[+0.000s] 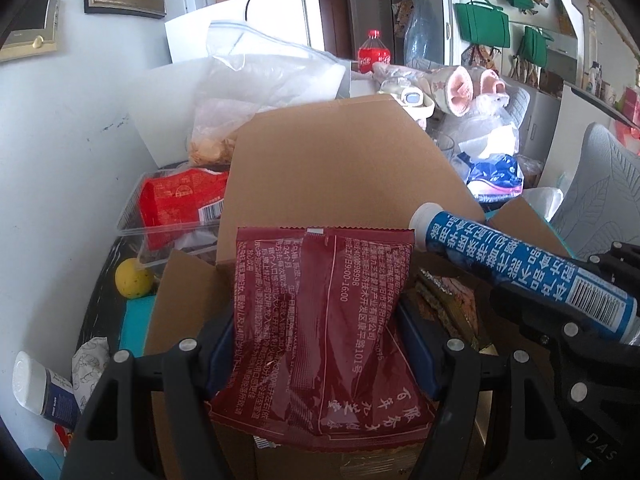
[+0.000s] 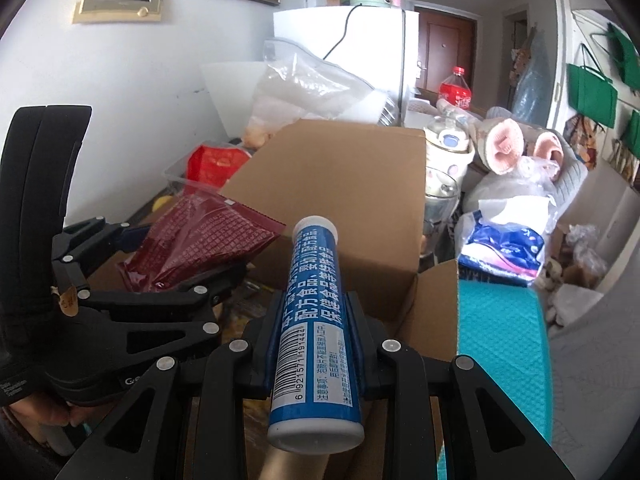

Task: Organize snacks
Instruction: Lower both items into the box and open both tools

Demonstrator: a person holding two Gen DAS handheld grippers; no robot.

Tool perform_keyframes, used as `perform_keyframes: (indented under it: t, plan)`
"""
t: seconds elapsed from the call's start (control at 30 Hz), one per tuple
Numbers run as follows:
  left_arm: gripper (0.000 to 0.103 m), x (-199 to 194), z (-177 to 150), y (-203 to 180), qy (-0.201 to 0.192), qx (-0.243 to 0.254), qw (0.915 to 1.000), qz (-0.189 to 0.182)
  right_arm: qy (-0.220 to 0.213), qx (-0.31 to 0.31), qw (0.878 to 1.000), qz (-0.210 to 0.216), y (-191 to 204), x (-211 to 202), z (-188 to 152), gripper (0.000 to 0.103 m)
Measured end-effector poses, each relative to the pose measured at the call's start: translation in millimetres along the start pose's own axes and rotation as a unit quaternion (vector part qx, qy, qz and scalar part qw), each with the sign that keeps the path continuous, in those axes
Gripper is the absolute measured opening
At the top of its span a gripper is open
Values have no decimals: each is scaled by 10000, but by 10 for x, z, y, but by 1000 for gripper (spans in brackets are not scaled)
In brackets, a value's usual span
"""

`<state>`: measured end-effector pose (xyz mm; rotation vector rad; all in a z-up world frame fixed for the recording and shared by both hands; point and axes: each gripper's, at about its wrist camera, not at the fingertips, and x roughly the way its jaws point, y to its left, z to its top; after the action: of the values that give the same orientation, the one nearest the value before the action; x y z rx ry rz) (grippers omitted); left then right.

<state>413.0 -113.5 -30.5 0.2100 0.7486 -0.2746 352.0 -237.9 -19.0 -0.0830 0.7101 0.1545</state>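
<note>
Dark-red foil snack packet (image 1: 324,332) clenched in left tongs (image 1: 320,344) above open brown cardboard box (image 1: 344,160); blue cylindrical tube (image 2: 314,316) clenched in right tongs (image 2: 316,344), long axis pointing forward over box, equally near.

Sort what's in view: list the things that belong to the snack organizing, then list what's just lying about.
Part of the job:
dark red snack packet, held in the left gripper
blue tube, held in the right gripper
cardboard box
red snack bag in the clear plastic bin

Just lying about:
cola bottle
green tote bags
pink slippers
yellow ball
</note>
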Motion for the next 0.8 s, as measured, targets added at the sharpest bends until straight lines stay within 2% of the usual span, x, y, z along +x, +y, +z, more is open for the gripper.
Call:
perform_keyframes:
  t: [0.17, 0.4, 0.43, 0.47, 0.5, 0.53, 0.8]
  plan:
    - [71, 30, -9, 37, 106, -88, 9999, -20, 214, -24, 9998, -19, -6, 85, -32, 28]
    - [73, 204, -26, 75, 604, -153, 9978, 234, 438, 32, 9990, -108, -35, 151, -49, 30]
    - [74, 253, -35, 89, 747, -179, 9968, 210, 487, 20, 9987, -128, -31, 159, -51, 40]
    - [75, 296, -40, 96, 865, -182, 9960, 164, 552, 8, 9983, -165, -21, 172, -55, 64]
    - [76, 324, -44, 97, 930, -175, 9954, 156, 597, 7, 9980, -208, -14, 183, -56, 74]
    - [77, 329, -48, 100, 950, -179, 9952, 159, 591, 13, 9980, -215, -10, 181, -55, 79]
    - [80, 362, -77, 93, 1080, -131, 9939, 173, 625, 6, 9977, -270, -10, 179, -51, 79]
